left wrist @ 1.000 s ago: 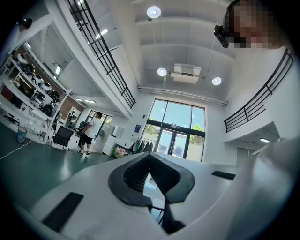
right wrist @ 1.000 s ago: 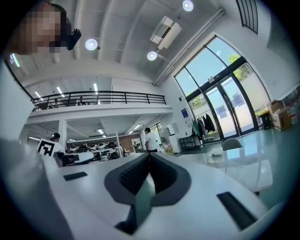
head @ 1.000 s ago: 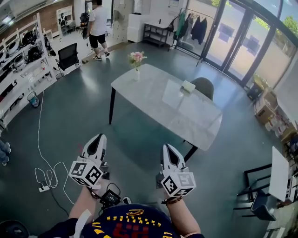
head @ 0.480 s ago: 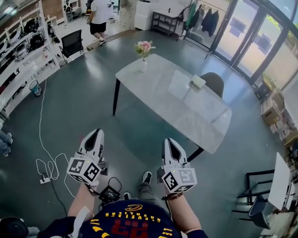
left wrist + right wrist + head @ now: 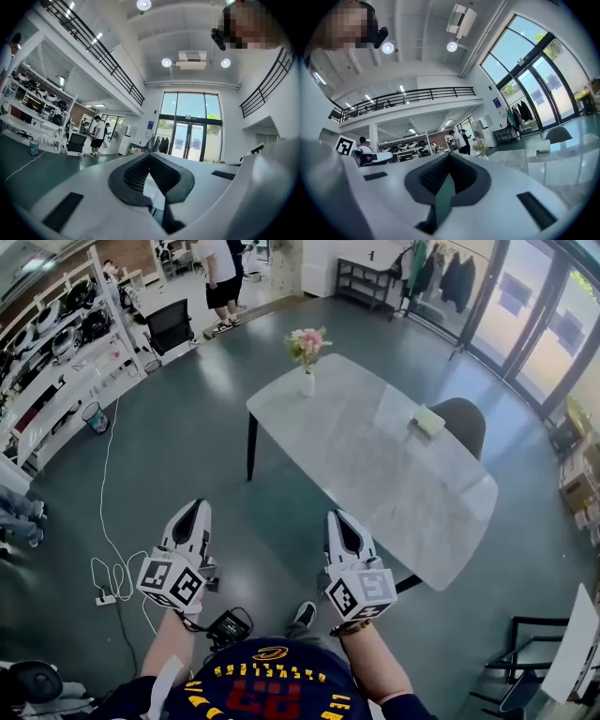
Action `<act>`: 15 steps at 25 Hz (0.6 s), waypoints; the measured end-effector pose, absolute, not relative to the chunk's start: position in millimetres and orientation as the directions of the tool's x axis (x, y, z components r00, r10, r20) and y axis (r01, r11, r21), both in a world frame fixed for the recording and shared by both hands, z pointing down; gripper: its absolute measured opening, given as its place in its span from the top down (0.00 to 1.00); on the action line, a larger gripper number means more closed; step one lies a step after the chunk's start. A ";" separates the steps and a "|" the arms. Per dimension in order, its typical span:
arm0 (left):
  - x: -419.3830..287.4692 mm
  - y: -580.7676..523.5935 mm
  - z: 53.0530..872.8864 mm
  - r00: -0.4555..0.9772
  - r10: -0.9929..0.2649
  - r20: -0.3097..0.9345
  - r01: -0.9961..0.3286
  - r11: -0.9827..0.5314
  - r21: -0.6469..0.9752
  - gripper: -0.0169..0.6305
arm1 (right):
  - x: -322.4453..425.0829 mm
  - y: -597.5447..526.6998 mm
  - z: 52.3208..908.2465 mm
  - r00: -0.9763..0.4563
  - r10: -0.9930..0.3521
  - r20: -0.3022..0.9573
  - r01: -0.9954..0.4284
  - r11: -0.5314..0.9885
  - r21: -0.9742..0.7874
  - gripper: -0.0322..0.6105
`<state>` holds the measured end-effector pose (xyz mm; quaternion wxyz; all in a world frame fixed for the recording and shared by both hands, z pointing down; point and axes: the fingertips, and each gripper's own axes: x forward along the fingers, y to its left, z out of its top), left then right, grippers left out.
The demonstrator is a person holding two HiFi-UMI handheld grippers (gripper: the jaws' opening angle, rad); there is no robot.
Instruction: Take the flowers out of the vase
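Observation:
A small white vase [image 5: 307, 382] holding pink and white flowers [image 5: 307, 340] stands at the far left corner of a long grey table [image 5: 394, 479]. Both grippers are held out level over the floor, well short of the table and apart from the vase. My left gripper [image 5: 194, 509] is shut with nothing in it, its fingertips meeting in the left gripper view [image 5: 149, 154]. My right gripper [image 5: 336, 517] is also shut and empty [image 5: 450, 154]. The right gripper view shows the flowers [image 5: 479, 146] small and far off, at the end of the table [image 5: 562, 159].
A pale box [image 5: 428, 420] lies on the table, with a grey chair [image 5: 467, 424] behind it. A white cable and power strip [image 5: 105, 599] lie on the floor at left. Shelving [image 5: 56, 362], a black office chair [image 5: 172, 329] and a standing person [image 5: 223, 277] are at the back left.
The table and vase have grown larger and slid down and right in the head view as I walk toward them. Both grippers stay shut in front of me.

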<state>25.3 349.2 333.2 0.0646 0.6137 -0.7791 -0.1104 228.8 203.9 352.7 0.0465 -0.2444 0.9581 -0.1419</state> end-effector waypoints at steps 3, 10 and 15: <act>21.1 321.2 328.3 -0.252 -0.967 -0.027 -0.941 0.238 0.241 0.97 | 226.8 166.8 351.7 -0.880 -0.474 -0.024 -0.446 0.842 -0.303 0.94; 36.1 271.7 341.0 -0.246 -0.969 0.020 -0.950 0.245 0.195 0.97 | 223.7 113.6 360.7 -0.897 -0.440 -0.030 -0.411 0.858 -0.309 0.94; 22.7 244.2 346.2 -0.209 -0.976 0.059 -0.966 0.216 0.143 0.97 | 212.9 88.3 372.3 -0.892 -0.451 -0.003 -0.427 0.847 -0.315 0.94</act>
